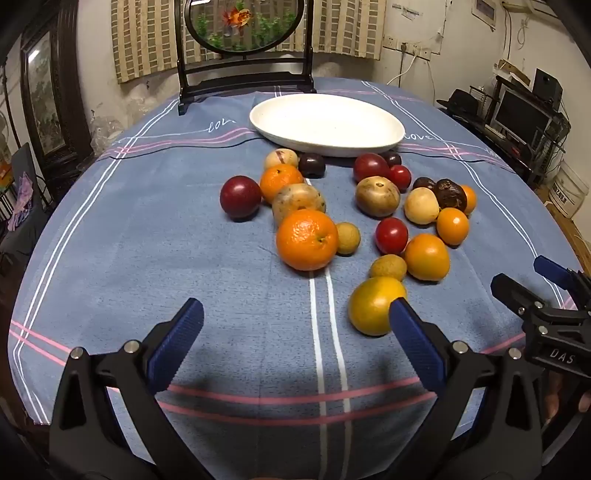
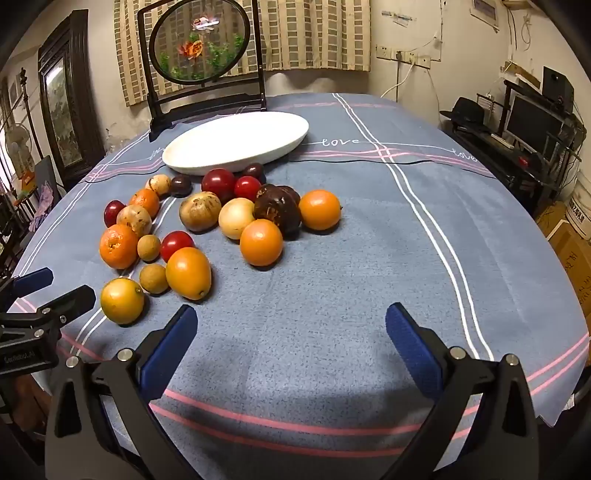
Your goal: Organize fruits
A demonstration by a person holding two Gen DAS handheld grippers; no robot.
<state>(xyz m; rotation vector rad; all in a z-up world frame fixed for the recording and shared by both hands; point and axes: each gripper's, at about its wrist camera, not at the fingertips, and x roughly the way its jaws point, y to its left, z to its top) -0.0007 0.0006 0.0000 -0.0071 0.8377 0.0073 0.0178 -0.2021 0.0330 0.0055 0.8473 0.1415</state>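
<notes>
Several fruits lie loose on the blue cloth: oranges point(image 1: 307, 239), red plums point(image 1: 240, 196), tan and dark fruits, small longans point(image 1: 347, 238) and a yellow citrus point(image 1: 373, 305). A white oval plate point(image 1: 327, 123) stands empty behind them; it also shows in the right wrist view point(image 2: 236, 142). My left gripper point(image 1: 295, 321) is open and empty, its right finger just in front of the yellow citrus. My right gripper point(image 2: 291, 328) is open and empty over bare cloth, right of the fruits point(image 2: 188, 273). Each gripper shows in the other's view: the right one point(image 1: 532, 284), the left one point(image 2: 51, 291).
A dark wooden stand with a round painted screen point(image 1: 243, 26) stands at the table's far edge behind the plate. The table point(image 1: 147, 221) is round with a striped blue cloth. A desk with a monitor point(image 1: 521, 114) is off to the right.
</notes>
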